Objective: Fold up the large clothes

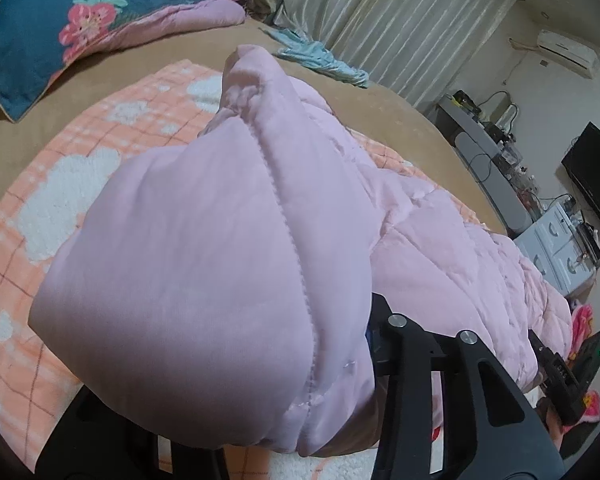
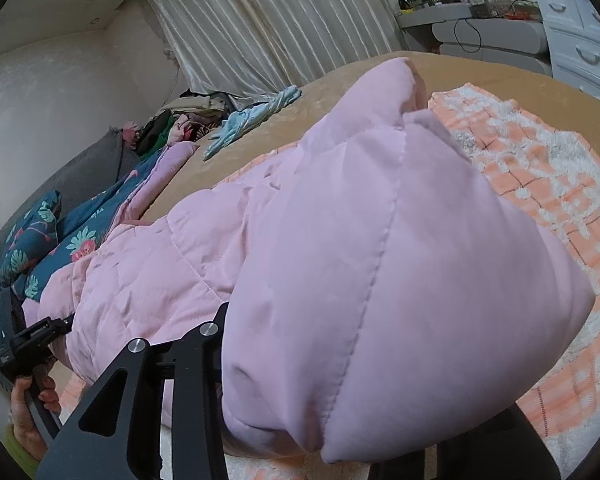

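A pink quilted jacket (image 1: 204, 240) lies along the bed, and both ends are bunched up and raised. In the left wrist view one padded end bulges over my left gripper (image 1: 228, 340) and hides its fingertips; the jaws stand narrow, shut on the cloth. The right wrist view shows the same at the other end (image 2: 380, 260), where my right gripper (image 2: 340, 340) pinches the fabric. Each camera also catches the other gripper at the jacket's far end: the right one (image 1: 568, 376) and the left one (image 2: 24, 344), held by a hand (image 2: 28, 412).
Under the jacket lies an orange checked blanket with white clouds (image 1: 60, 200) on a tan sheet (image 1: 100, 68). A teal floral quilt (image 1: 60, 12), a light blue garment (image 1: 324, 60) and a clothes pile (image 2: 188, 120) sit toward the curtain. A desk, white drawers (image 2: 580, 40) and a TV (image 1: 592, 176) stand beyond the bed.
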The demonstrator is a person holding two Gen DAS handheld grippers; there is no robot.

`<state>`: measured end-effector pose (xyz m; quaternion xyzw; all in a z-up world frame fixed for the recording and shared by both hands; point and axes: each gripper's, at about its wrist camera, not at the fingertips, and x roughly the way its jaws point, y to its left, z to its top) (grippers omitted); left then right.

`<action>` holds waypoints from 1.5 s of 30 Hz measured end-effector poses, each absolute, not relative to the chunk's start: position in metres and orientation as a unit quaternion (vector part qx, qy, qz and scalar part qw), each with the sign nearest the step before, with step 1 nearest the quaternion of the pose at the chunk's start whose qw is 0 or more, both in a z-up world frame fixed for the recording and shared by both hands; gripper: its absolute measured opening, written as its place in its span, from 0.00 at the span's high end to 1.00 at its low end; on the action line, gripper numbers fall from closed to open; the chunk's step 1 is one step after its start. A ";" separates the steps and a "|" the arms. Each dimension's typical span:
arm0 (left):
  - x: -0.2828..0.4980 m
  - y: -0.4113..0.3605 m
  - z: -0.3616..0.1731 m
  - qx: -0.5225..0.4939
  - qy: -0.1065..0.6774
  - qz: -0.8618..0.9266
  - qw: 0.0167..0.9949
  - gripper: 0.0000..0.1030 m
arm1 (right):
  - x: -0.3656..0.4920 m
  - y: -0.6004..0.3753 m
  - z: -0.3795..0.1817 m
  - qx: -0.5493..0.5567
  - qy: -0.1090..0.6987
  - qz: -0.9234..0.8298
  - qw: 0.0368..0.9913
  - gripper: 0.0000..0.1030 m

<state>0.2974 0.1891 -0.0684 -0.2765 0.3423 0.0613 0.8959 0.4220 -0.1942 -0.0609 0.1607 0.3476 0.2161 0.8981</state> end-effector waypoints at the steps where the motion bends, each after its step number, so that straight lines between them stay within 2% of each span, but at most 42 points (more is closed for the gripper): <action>1: 0.297 0.189 -0.068 -0.275 0.343 0.061 0.896 0.68 | 0.421 -0.194 -0.060 0.161 0.346 0.216 0.899 0.65; 28: 0.244 0.196 -0.027 -0.286 0.312 0.033 0.906 0.68 | 0.347 -0.207 -0.009 0.140 0.292 0.246 0.914 0.67; 45: 0.207 0.187 -0.029 -0.272 0.322 0.040 0.906 0.68 | 0.302 -0.217 -0.013 0.141 0.303 0.229 0.914 0.67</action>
